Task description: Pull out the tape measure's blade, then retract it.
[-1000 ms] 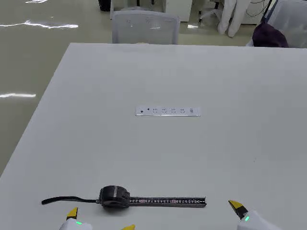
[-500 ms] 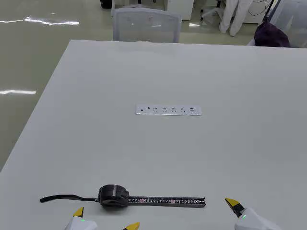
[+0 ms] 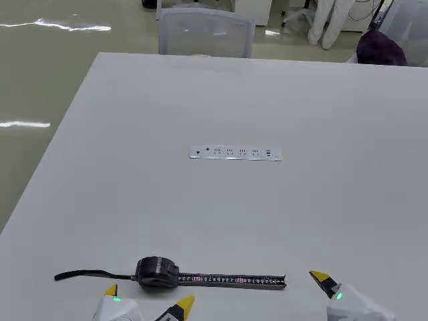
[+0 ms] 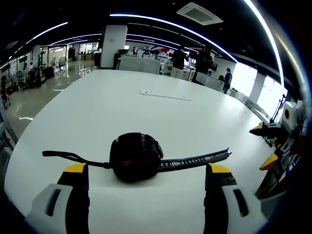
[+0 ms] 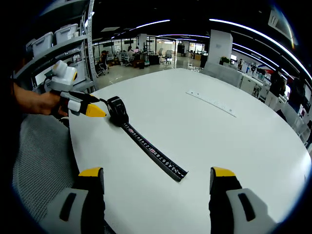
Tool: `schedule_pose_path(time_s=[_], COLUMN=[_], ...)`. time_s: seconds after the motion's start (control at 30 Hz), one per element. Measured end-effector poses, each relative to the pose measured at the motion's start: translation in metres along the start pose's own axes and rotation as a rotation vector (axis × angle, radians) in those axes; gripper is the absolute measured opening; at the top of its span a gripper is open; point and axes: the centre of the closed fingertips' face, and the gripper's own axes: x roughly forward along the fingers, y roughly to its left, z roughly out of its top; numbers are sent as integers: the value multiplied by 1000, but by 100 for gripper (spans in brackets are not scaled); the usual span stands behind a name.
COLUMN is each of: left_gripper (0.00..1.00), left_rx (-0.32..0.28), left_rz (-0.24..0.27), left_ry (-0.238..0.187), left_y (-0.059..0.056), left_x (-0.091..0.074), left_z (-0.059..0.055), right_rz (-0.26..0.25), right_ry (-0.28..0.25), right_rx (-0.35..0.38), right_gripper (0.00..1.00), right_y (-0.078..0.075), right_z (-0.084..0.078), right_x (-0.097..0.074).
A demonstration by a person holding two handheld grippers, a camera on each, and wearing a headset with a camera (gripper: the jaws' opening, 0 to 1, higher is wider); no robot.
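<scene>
Since the blade point(image 3: 231, 280) already lies drawn out along the surface point(image 3: 301, 100), I judge the pull done and the retraction yet to come.

Position: the tape measure point(image 3: 158, 272) sits near the front edge of the surface. Its dark case is to the left and the blade runs rightward from it, parallel to that edge, flat on the surface. The hooked blade end point(image 3: 283, 282) is free, with nothing holding it. A black wrist strap point(image 3: 80, 275) trails off the case to the left.

Left gripper point(image 3: 148, 297): jaws apart, holding nothing. It is just short of the case. In the left gripper view the case lies straight ahead, centred between the two jaws, so this is the nearer gripper to the body.

Right gripper point(image 5: 157, 172): jaws apart, holding nothing. In its own view the blade end lies just ahead of the gap, and the blade runs away toward the case on a slant.

Surroundings: a white socket strip point(image 3: 235, 154) is set flat in the surface, well apart from the tape. A grey chair point(image 3: 204, 32) stands at the far edge. Nothing lies between either gripper and the tape.

Risk, as a judgement: a freed blade may whip back, and the strap lies close to the left jaw's path.
</scene>
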Motion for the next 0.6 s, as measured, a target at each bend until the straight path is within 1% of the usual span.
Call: schedule_pose_path(time_s=[0.07,0.13,0.2,0.33,0.4,0.5,0.57,0.6], left_gripper=[99,99,99,99,99,99,99,99], left_rx=[-6,-8,-11,-16,-46,-60,-67,-68], left_rz=[12,15,25,46,51,65,69,73], left_ry=[-7,-5,9,-2,-2,-2,0,-1], left_y=[2,2,4,7,9,11,11,11], left_x=[3,4,7,9,13,16,20,21], left_z=[-2,-3,-6,-6,-8,-10,-10,-10], right_rz=[8,16,24,51,69,83,112,117], right_ry=[9,11,-1,-3,-2,-8,-17,-14], right_rx=[-3,-13,-33,-68,-83,-105,-115,-120], right_gripper=[89,89,88,85,83,80,76,75], right_y=[-3,-5,-6,-9,-11,-14,-16,-17], right_z=[-2,-3,-1,-2,-4,-5,-6,-7], right_x=[1,2,2,5,7,9,11,12])
